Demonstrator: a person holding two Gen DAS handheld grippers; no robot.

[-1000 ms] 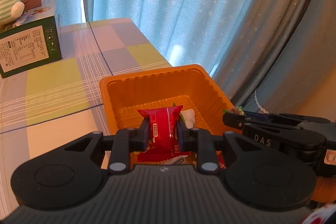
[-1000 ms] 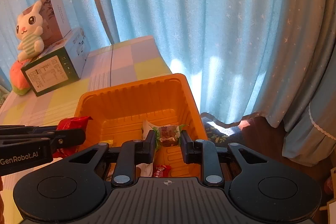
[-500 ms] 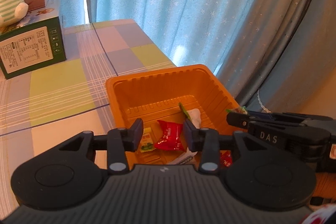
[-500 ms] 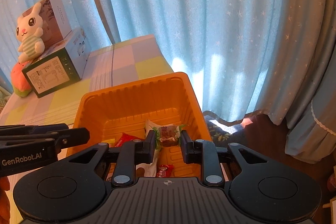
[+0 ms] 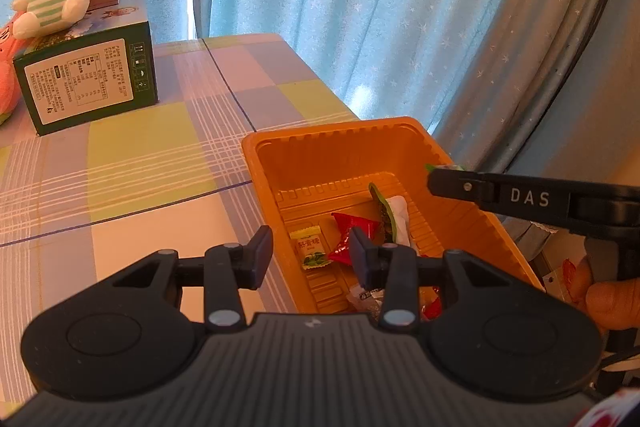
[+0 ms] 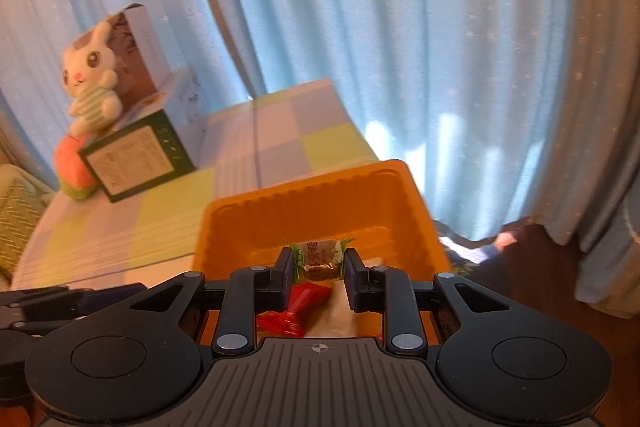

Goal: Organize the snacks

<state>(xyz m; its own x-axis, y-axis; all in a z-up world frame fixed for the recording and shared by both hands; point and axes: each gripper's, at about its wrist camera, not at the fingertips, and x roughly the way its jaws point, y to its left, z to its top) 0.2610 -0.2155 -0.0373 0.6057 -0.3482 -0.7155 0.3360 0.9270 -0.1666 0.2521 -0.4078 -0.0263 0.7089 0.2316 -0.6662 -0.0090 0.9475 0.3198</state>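
Carry the green-wrapped candy (image 6: 319, 259), pinched in the right gripper (image 6: 319, 267), over the orange tray (image 5: 352, 135) on the bench before release, keeping the empty, open left gripper (image 5: 310, 253) clear.

Glossy ribbed plastic tray (image 5: 344, 143); matt cloth curtain (image 5: 360, 7); seemingly cardboard box (image 5: 86, 81).

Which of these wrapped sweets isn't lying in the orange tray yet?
The green-ended candy, pinched in the right gripper above the orange tray; the others lie on its floor.
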